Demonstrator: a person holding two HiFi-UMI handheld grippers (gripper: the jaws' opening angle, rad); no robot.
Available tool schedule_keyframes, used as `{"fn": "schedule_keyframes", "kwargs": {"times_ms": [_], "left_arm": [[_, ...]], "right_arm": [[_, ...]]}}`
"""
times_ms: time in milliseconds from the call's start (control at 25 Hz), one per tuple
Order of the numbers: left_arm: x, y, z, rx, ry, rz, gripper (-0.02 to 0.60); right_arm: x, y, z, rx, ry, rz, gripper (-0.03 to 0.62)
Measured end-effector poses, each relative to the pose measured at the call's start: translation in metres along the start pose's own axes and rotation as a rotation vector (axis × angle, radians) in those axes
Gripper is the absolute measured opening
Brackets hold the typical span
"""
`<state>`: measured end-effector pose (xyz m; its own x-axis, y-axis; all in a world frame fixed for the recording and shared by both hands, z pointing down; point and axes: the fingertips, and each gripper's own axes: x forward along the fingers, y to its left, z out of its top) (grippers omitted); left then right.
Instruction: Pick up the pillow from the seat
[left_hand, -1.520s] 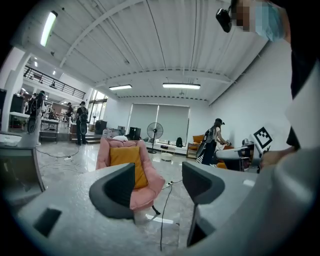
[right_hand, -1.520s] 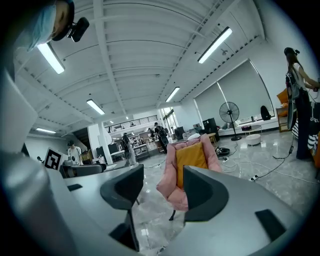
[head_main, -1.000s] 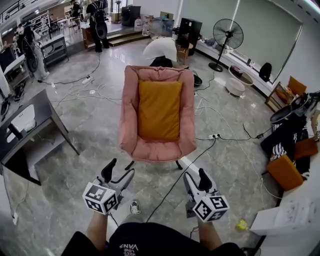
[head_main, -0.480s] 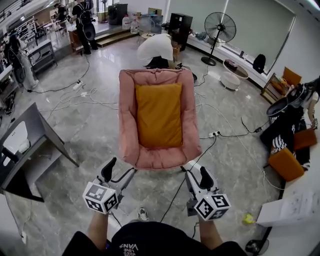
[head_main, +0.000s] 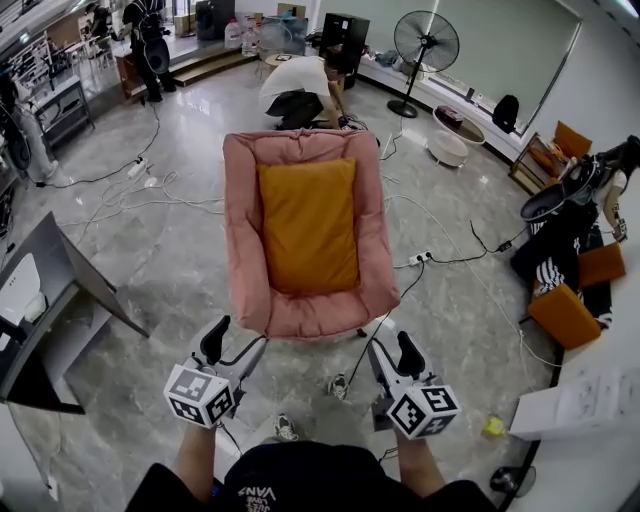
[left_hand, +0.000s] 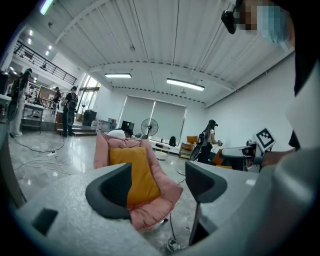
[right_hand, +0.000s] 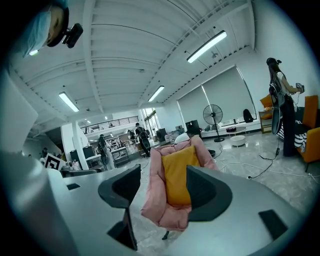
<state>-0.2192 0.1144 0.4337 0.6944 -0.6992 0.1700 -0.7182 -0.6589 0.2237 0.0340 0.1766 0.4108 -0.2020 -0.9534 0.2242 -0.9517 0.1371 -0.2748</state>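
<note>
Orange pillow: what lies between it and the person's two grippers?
In the head view, just the pink padded chair's front lip and a strip of grey polished floor separate the orange pillow from the open left gripper and right gripper.

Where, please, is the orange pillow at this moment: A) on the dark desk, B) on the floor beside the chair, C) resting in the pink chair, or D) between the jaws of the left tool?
C: the orange pillow lies against the back and seat of the pink chair, with the left tool and right tool open and short of it.
</note>
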Motion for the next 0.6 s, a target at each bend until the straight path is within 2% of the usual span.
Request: {"fn": "schedule_keyframes", "kwargs": {"times_ms": [160, 360, 600], "left_arm": [[0.01, 0.006, 0.002, 0.001, 0.007, 0.023, 0.331], [0.025, 0.028, 0.015, 0.008, -0.004, 0.09, 0.331], [0.077, 0.034, 0.03, 0.016, 0.004, 0.153, 0.331]], "right_arm": [[0.017, -0.01, 0.002, 0.009, 0.013, 0.015, 0.273], [0.059, -0.019, 0.017, -0.002, 0.015, 0.07, 0.273], [0.108, -0.064, 0.034, -0.007, 0.042, 0.131, 0.273]]}}
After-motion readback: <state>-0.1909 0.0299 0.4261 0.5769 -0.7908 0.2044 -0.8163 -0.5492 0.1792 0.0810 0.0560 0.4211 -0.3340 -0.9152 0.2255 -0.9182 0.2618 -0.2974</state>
